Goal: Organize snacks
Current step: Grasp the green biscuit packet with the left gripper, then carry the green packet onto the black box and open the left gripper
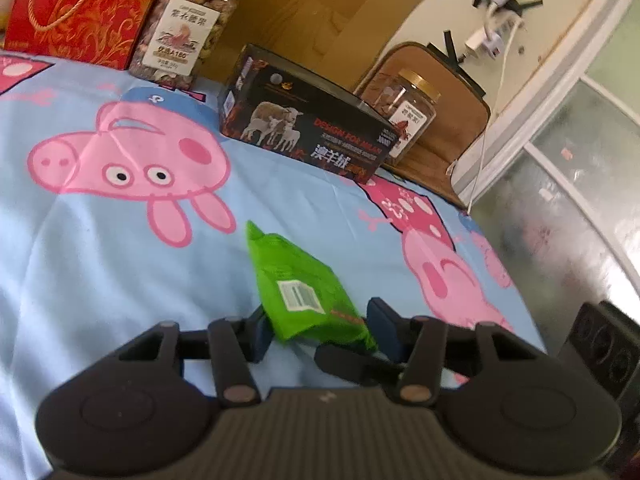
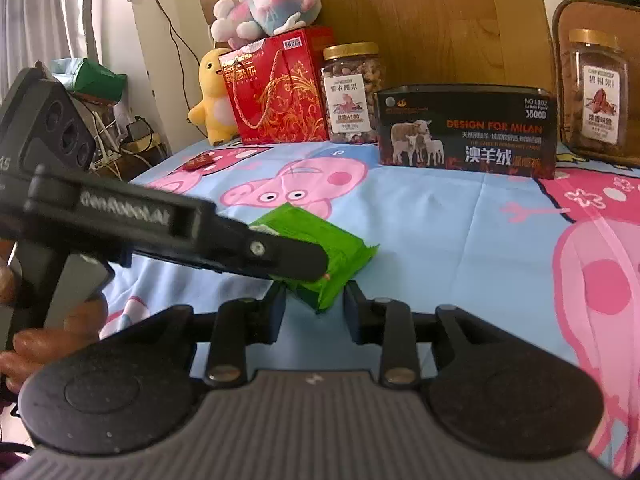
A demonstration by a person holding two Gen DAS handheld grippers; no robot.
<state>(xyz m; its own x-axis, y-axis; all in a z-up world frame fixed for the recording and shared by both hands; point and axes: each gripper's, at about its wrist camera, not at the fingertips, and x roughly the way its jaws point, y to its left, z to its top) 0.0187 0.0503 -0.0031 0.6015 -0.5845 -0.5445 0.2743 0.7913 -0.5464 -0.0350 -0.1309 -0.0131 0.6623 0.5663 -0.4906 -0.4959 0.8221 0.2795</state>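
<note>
A green snack packet [image 1: 302, 286] lies on the blue cartoon-pig bedsheet [image 1: 120, 272]. My left gripper [image 1: 318, 326] has its jaws on either side of the packet's near end, and I cannot tell if they press it. In the right wrist view the same packet [image 2: 320, 254] lies just ahead of my right gripper [image 2: 314, 304], whose jaws are apart at its near corner. The left gripper's finger [image 2: 296, 258] crosses over the packet there. A small red packet [image 2: 199, 163] lies far left on the sheet.
Along the back stand a red gift bag [image 2: 280, 88], a nut jar [image 2: 352, 92], a black box with sheep pictures [image 2: 466, 130] and a second jar [image 2: 598, 92] against a brown cushion. Plush toys [image 2: 264, 0] sit at back left. A cabinet [image 1: 560, 200] borders the bed's right edge.
</note>
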